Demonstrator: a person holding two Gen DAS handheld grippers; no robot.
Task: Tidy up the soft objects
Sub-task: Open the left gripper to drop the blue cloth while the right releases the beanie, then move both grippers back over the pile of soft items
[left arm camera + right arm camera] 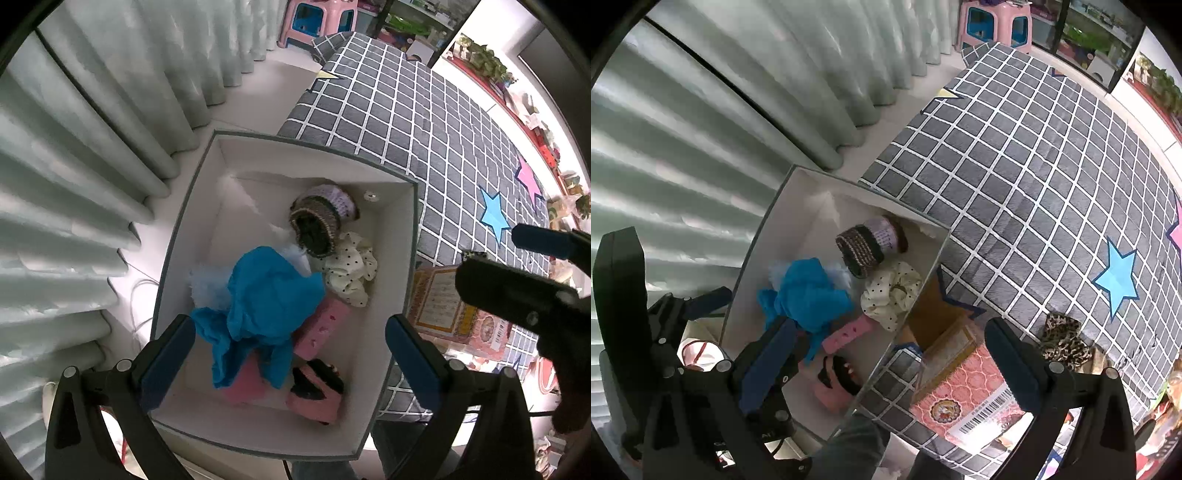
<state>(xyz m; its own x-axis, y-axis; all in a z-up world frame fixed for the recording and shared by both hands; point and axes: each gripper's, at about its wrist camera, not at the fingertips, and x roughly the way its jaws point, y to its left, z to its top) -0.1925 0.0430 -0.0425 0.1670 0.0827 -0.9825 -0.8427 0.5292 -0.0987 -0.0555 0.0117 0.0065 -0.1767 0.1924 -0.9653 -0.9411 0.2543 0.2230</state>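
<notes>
The bed [1015, 177] carries a leopard scrunchie [1063, 341] at five o'clock of the box [400, 266]. The blue cloth [266, 302] lies in the box already. Both grippers, left [291, 350] and right [890, 362], gape empty; the right should drop squarely over the scrunchie.

Black left gripper [288, 354] and right gripper [901, 365], blue-padded jaws, silver screws.
</notes>
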